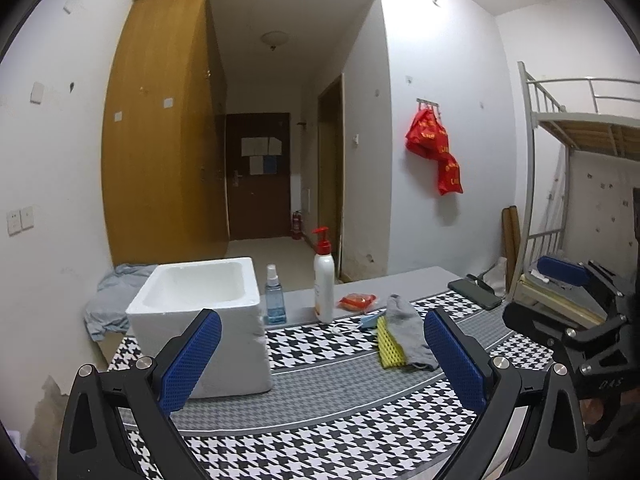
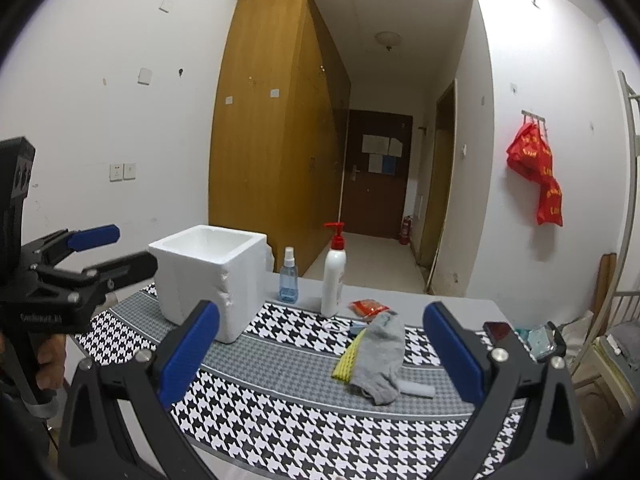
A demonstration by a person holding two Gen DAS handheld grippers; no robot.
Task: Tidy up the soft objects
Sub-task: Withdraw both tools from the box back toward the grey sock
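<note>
Nothing is looking sorted yet: the grey sock [image 2: 382, 354] and yellow sponge [image 2: 349, 358] are lying outside the foam box [image 2: 208, 276] (interior partly hidden), while both the left gripper [image 1: 322, 354] and the right gripper [image 2: 320, 350] are hanging spread, gripping nothing.

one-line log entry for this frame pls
phase: pre-grasp | left gripper: open, empty | right gripper: open, empty | grey fabric sock: on table, overlapping yellow ribbed sponge | white foam box: looks empty

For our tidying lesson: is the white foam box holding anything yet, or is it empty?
Seemingly empty. The left wrist view looks into the foam box and shows only bare white walls; its floor is partly hidden. The grey sock lies outside on the mat.
</note>
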